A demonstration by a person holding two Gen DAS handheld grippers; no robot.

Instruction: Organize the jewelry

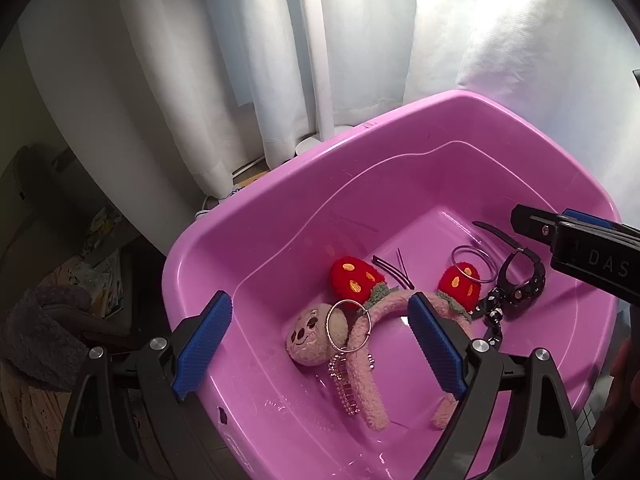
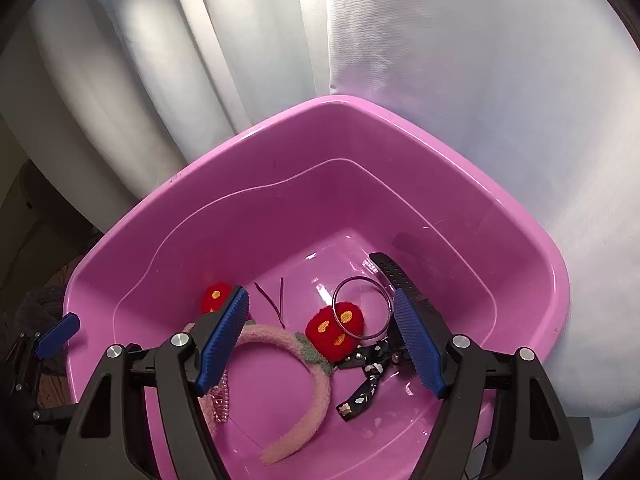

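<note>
A pink plastic tub [image 1: 280, 216] [image 2: 200, 200] holds the jewelry. In it lie a fuzzy pink headband [image 1: 364, 368] [image 2: 316, 392] with red strawberry ears [image 1: 354, 276] [image 2: 334, 330], two metal bangles [image 1: 348, 326] [image 2: 362, 308], a pink rhinestone hair claw [image 1: 344, 384], dark hairpins [image 1: 394, 270] and a black studded strap [image 1: 520, 280] [image 2: 400, 276]. My left gripper [image 1: 320, 344] is open and empty, over the tub's near left rim. My right gripper [image 2: 324, 344] is open and empty above the headband; it also shows in the left wrist view [image 1: 560, 232].
White curtains [image 1: 280, 60] [image 2: 440, 80] hang behind the tub. A white cushion-like surface [image 2: 580, 220] lies to the right. Dark clutter and papers [image 1: 92, 280] sit at the left, below the tub.
</note>
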